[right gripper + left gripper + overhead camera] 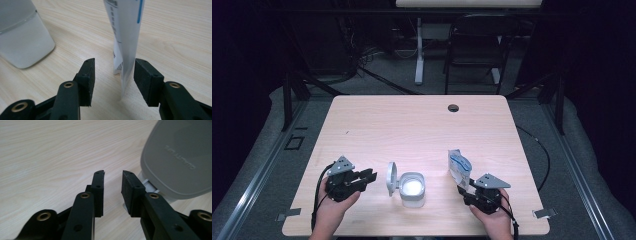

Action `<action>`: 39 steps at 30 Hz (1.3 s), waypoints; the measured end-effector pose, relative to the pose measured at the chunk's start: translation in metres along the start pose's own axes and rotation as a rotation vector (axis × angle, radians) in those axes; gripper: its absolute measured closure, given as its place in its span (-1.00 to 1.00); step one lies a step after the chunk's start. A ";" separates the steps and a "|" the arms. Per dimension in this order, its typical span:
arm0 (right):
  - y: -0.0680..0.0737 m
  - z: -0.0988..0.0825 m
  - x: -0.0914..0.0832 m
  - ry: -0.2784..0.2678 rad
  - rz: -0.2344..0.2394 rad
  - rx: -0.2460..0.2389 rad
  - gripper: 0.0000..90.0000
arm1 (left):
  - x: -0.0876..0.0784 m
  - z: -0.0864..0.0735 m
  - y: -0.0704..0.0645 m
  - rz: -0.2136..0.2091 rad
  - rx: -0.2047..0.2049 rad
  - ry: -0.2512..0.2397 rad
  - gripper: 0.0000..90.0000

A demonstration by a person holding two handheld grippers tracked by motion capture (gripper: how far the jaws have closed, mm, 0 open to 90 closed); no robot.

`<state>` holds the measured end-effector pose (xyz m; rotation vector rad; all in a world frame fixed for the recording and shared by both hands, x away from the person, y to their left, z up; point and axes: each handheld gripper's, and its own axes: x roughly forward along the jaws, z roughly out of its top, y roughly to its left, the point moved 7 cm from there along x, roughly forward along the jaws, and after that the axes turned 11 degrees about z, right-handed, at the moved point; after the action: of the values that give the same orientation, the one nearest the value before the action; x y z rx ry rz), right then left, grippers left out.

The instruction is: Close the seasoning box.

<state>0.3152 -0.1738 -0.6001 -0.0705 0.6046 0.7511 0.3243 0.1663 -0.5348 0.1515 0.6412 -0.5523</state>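
The tub (412, 189) stands open, lid (391, 178) up, white inside. The pouch (459, 167) stands between the right gripper's (465, 188) parted jaws, untouched. The left gripper (368, 177) gapes empty on a wooden table (412, 125).

Table (422, 125): light wood-grain top with rounded corners and a dark round cable hole (453, 107) near its far edge. Floor (257, 145): grey carpet around the table. Beyond the table's far edge: black folding chair (474, 50), white desk leg (419, 50), tangled cables (362, 57). Black frame posts (287, 97) stand left and right of the table. Surroundings dark; the tabletop is lit.
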 end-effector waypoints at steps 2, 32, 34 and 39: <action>0.001 -0.001 -0.004 0.006 0.005 -0.007 0.12 | 0.000 0.001 -0.005 -0.006 0.011 -0.007 0.76; 0.004 -0.010 -0.021 -0.012 -0.002 0.001 0.05 | -0.003 0.015 -0.053 -0.174 0.048 -0.062 1.00; 0.005 -0.010 -0.021 -0.010 -0.004 -0.004 0.05 | -0.002 0.015 -0.050 -0.156 0.053 -0.065 1.00; 0.005 -0.012 -0.021 -0.004 -0.008 -0.010 0.04 | -0.001 0.013 -0.038 -0.106 0.035 -0.060 0.99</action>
<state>0.2947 -0.1864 -0.5978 -0.0809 0.5964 0.7468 0.3100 0.1305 -0.5223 0.1335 0.5834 -0.6676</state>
